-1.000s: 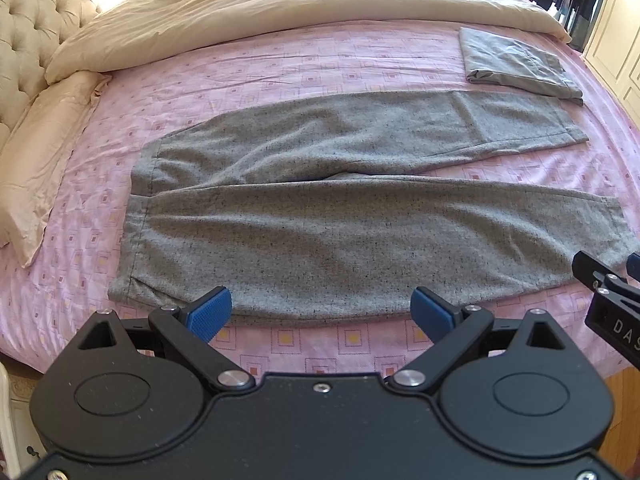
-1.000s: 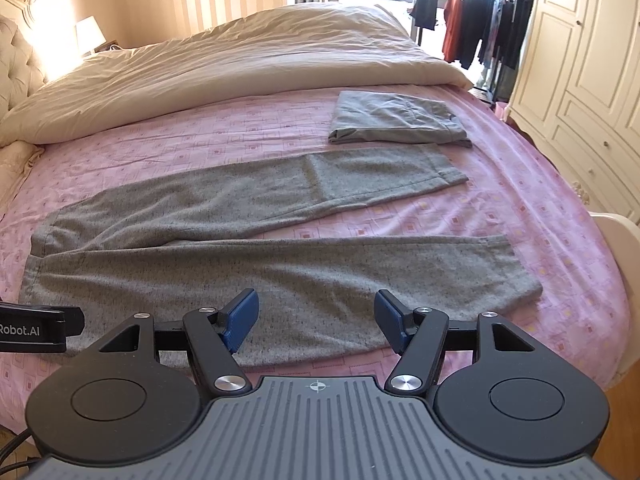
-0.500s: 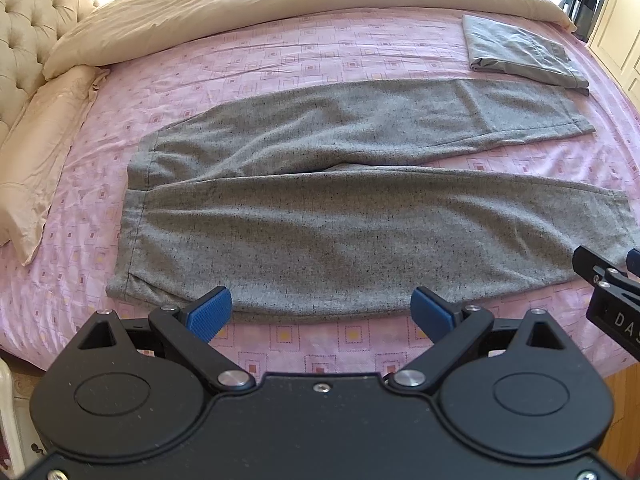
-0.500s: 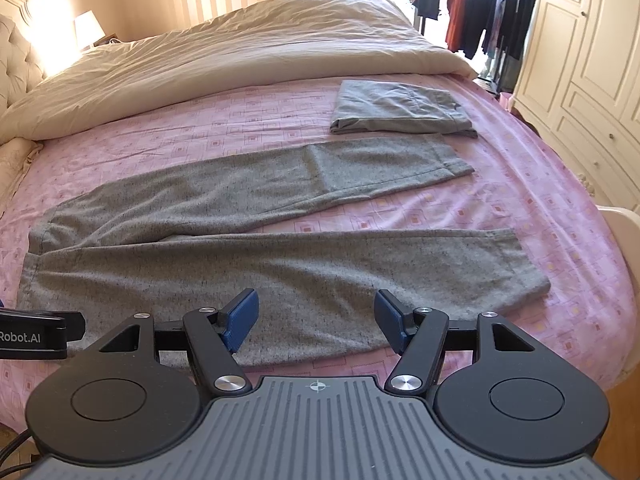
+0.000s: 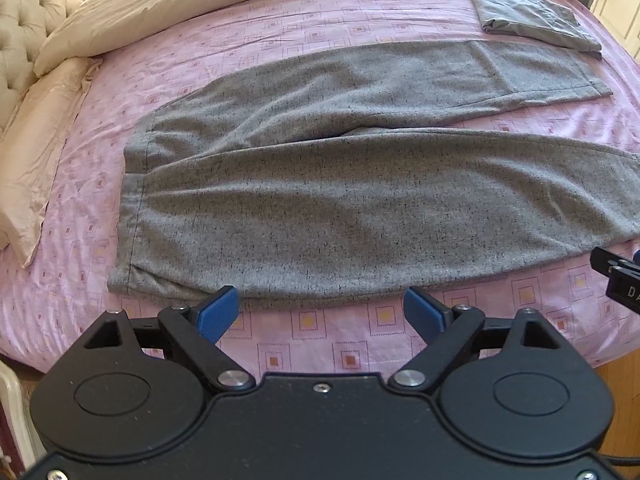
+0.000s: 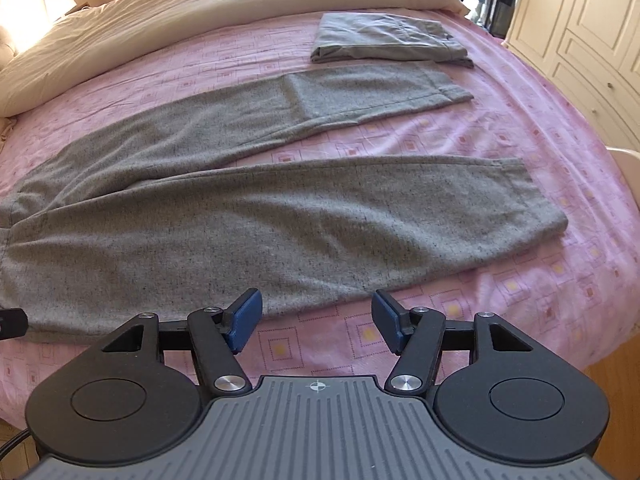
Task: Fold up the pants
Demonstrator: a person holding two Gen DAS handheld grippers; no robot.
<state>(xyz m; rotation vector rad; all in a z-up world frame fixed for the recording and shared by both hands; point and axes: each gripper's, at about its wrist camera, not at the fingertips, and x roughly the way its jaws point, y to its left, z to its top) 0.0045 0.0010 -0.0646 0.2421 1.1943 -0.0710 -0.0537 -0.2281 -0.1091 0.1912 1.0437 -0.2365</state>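
Bed (image 5: pixel 304 20): carrying everything, pink patterned sheet showing.
Grey pants (image 5: pixel 360 184): lying flat and unfolded across the bed, legs splayed apart, waistband at left.
Progress: no fold started yet; legs needing joining, then folding.
Folded grey garment (image 6: pixel 384 38): sitting beyond the far leg.
Left hand-held gripper (image 5: pixel 320 314): gaping wide, narrowing slightly, gripping nothing, nearing the near hem.
Right hand-held gripper (image 6: pixel 316 320): likewise wide, narrowing slightly, empty, just short of the near leg.
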